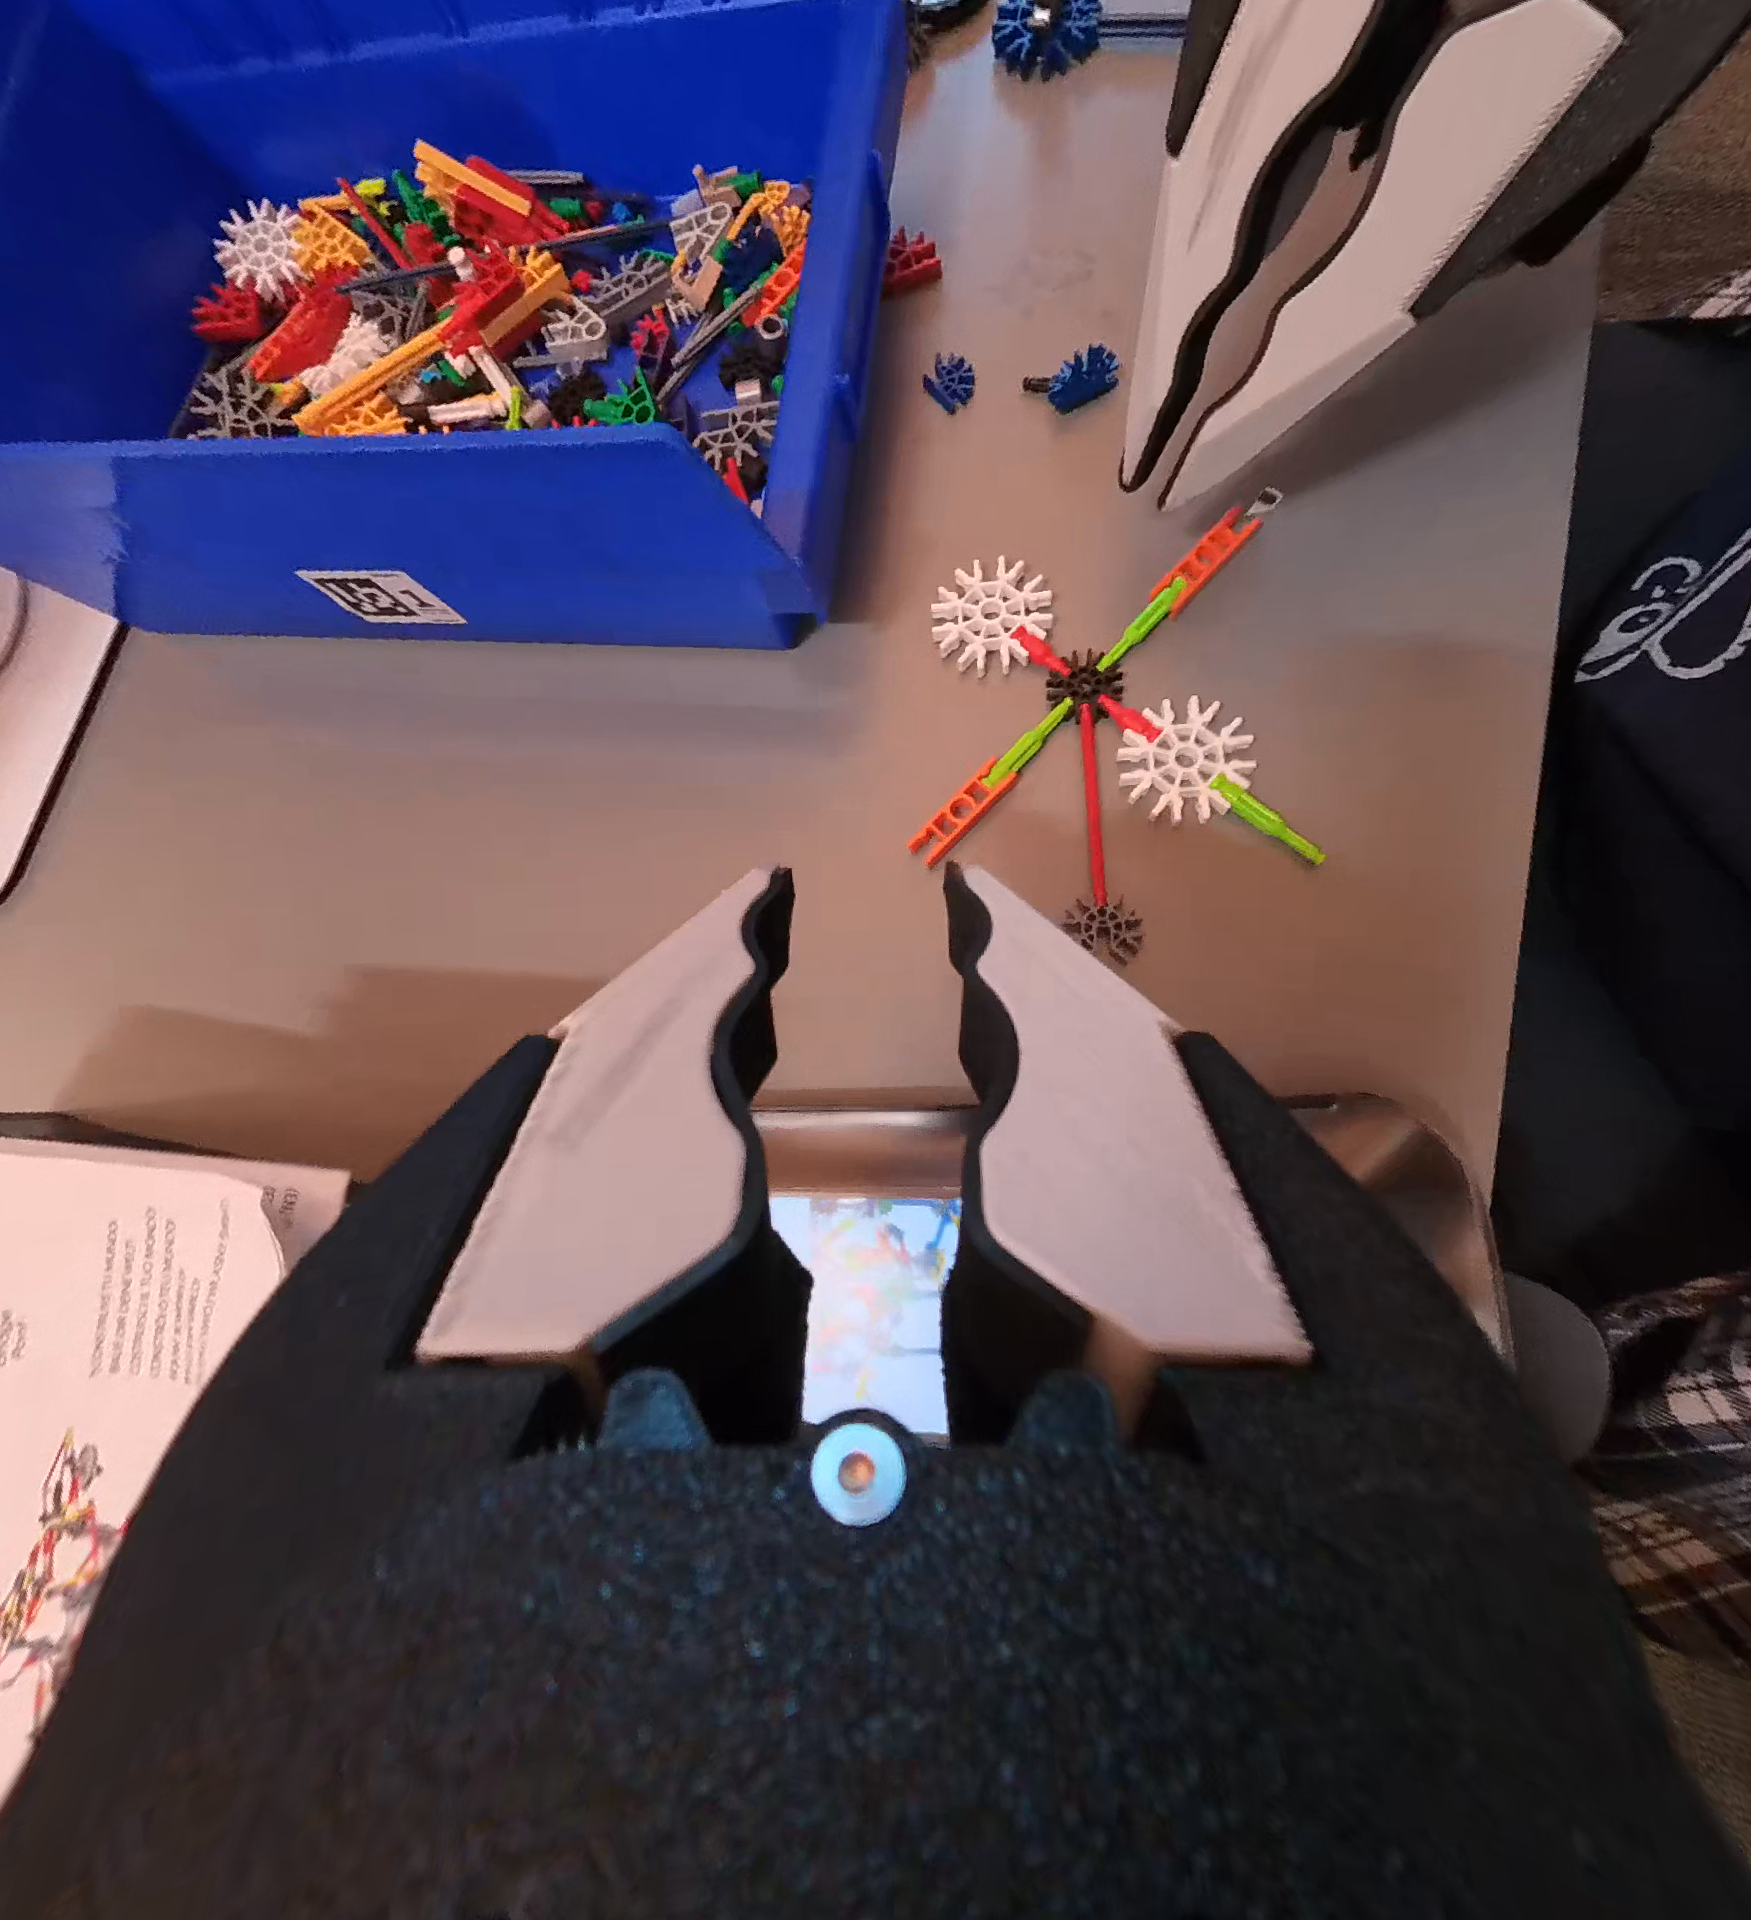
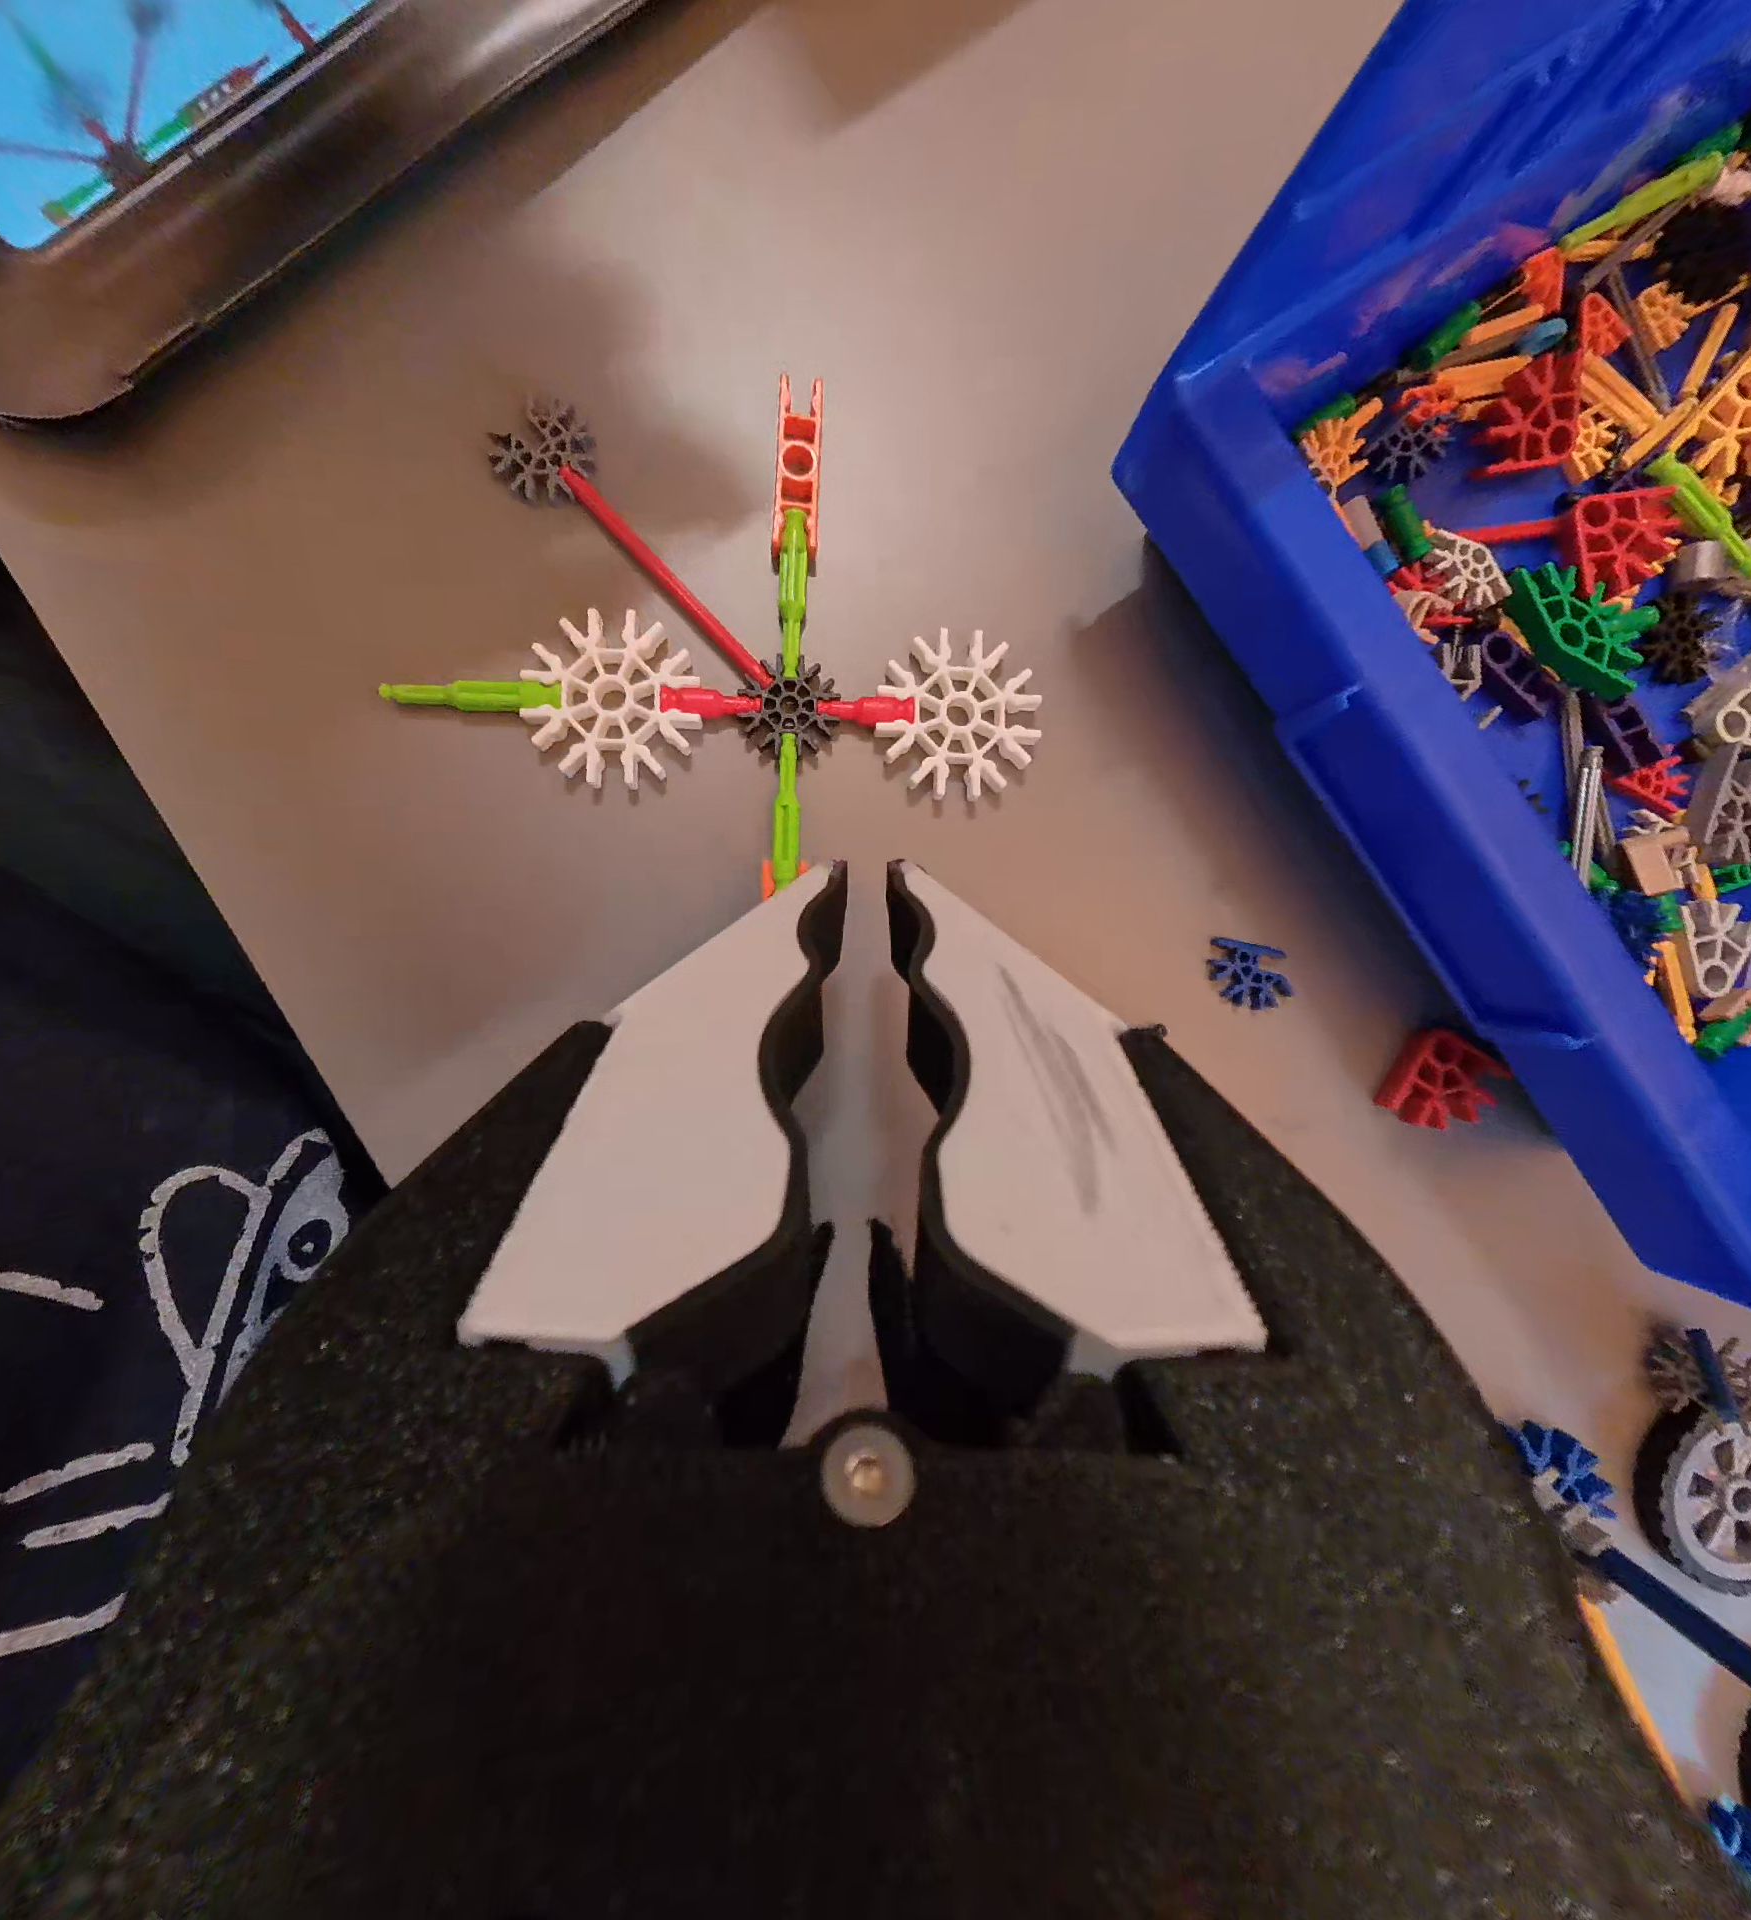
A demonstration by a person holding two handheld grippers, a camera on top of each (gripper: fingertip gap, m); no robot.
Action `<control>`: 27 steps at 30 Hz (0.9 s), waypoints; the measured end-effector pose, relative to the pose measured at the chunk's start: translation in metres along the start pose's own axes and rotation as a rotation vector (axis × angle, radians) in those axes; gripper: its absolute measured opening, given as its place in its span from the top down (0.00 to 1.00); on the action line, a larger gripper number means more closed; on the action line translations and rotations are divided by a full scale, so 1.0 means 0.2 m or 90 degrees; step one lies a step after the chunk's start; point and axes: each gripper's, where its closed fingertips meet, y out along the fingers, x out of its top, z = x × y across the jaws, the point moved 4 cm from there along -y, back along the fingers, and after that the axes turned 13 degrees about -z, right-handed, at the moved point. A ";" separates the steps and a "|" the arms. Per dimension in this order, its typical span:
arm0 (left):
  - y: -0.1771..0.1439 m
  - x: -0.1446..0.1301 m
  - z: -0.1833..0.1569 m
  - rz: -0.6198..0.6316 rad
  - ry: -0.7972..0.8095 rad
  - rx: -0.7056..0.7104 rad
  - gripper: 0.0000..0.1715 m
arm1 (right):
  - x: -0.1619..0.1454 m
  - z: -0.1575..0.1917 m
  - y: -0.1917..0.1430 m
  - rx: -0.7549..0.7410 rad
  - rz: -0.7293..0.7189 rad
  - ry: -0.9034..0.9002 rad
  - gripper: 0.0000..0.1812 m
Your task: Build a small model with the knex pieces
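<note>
A smooth beige tabletop (image 1: 455, 831) under soft light, shadows falling across it.

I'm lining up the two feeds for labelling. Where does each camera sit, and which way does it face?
Left wrist view: on the left gripper, looking down across the table at the blue bin and toy assembly; the right gripper and dark shirt show.
Right wrist view: on the right gripper, facing the assembly from its other side; shirt at left.
Shared: assembly, bin, tablet.
</note>
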 end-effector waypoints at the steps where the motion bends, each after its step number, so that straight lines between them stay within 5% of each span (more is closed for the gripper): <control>1: 0.00 0.00 0.00 0.001 0.000 0.000 0.83 | 0.00 0.00 0.00 -0.001 -0.001 -0.003 0.96; 16: 0.01 0.05 0.06 -0.008 0.016 0.018 0.83 | 0.01 -0.08 -0.08 -0.023 -0.101 0.014 0.97; 27: 0.07 0.38 0.22 -0.009 0.122 0.057 0.83 | -0.05 -0.09 -0.11 -0.053 -0.236 -0.006 0.98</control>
